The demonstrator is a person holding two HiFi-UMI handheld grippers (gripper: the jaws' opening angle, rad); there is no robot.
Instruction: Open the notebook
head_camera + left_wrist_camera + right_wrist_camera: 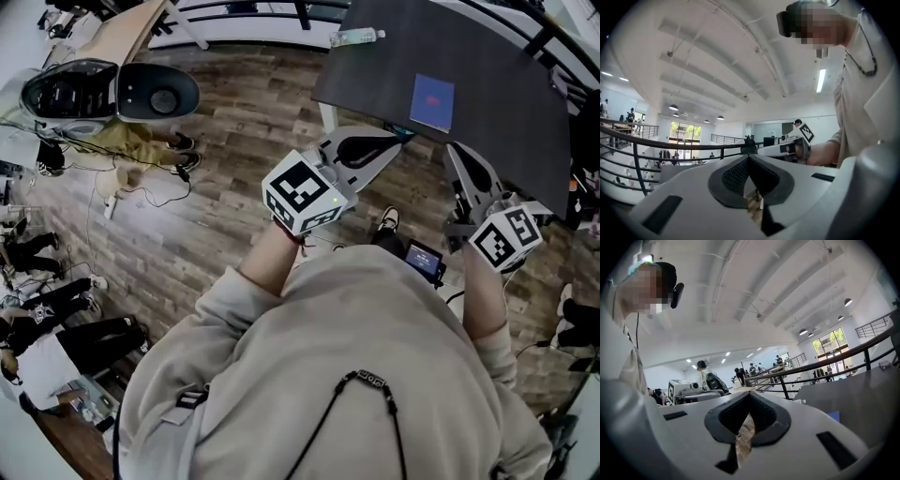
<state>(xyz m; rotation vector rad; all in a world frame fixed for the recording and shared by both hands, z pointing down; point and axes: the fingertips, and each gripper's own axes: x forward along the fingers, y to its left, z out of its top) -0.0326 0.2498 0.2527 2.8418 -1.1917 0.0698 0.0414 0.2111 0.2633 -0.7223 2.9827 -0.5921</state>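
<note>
Dark worktop [506, 75] holds the closed blue notebook [432, 101] ahead of the left hand-held gripper [401, 139] and right hand-held gripper [457, 152], both shut and empty; best to catch the cover's free edge with 1.

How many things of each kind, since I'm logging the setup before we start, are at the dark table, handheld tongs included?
Notebook: 1
Bottle: 1
Tongs: 2, the left tongs and the right tongs
Total: 4
</note>
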